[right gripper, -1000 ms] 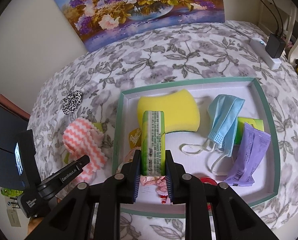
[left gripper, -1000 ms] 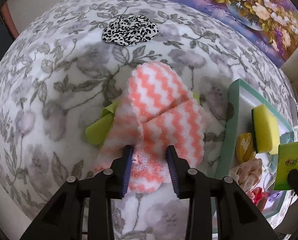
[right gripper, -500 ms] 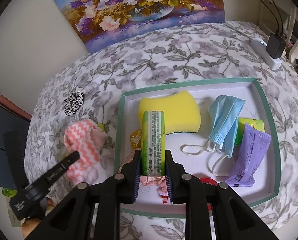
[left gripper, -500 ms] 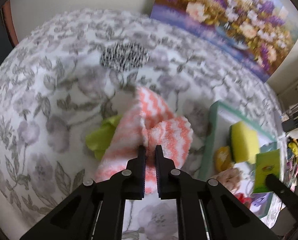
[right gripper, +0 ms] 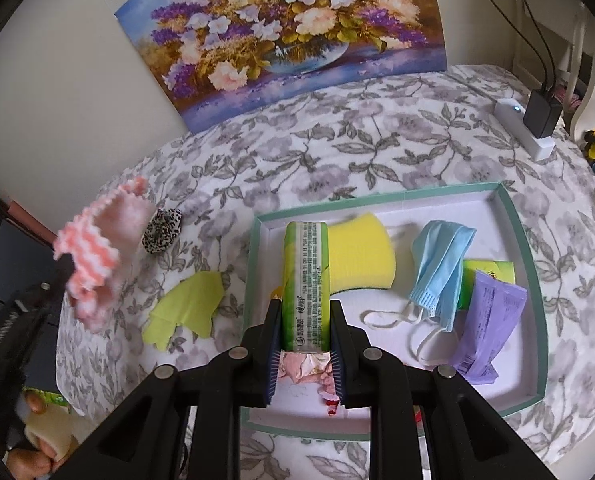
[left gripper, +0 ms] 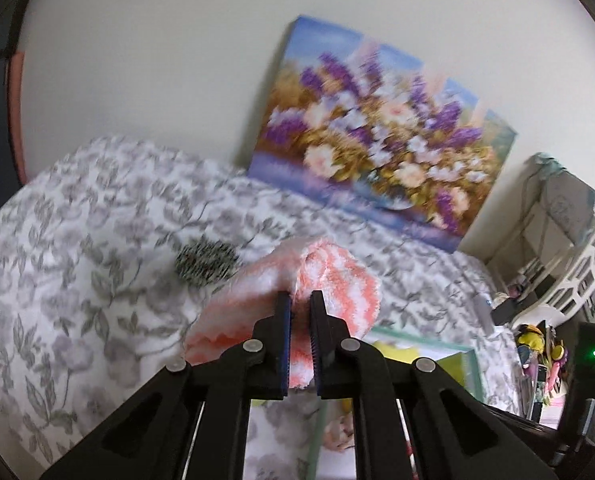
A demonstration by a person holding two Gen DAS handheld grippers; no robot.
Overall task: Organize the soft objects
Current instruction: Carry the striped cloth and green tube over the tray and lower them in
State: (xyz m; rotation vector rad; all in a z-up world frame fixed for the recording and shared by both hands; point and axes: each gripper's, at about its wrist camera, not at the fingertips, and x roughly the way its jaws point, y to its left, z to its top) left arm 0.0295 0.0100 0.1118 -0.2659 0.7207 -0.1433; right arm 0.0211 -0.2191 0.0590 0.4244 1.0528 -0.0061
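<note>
Both grippers pinch: fluffy zigzag cloth (left gripper: 329, 280), slim pkt (right gripper: 306, 280).

Left gripper (left gripper: 300, 300): jaws pinched on a pink-and-white striped cloth (left gripper: 333, 280), held clear of the bedspread | Bedspread (left gripper: 77, 264): grey floral print | Spotted scrunchie (left gripper: 205, 258) (blurred): lying beyond the cloth | Green-rimmed tray (left gripper: 471, 356): lower right | Flower painting (left gripper: 377, 140): leaning against the wall
</note>
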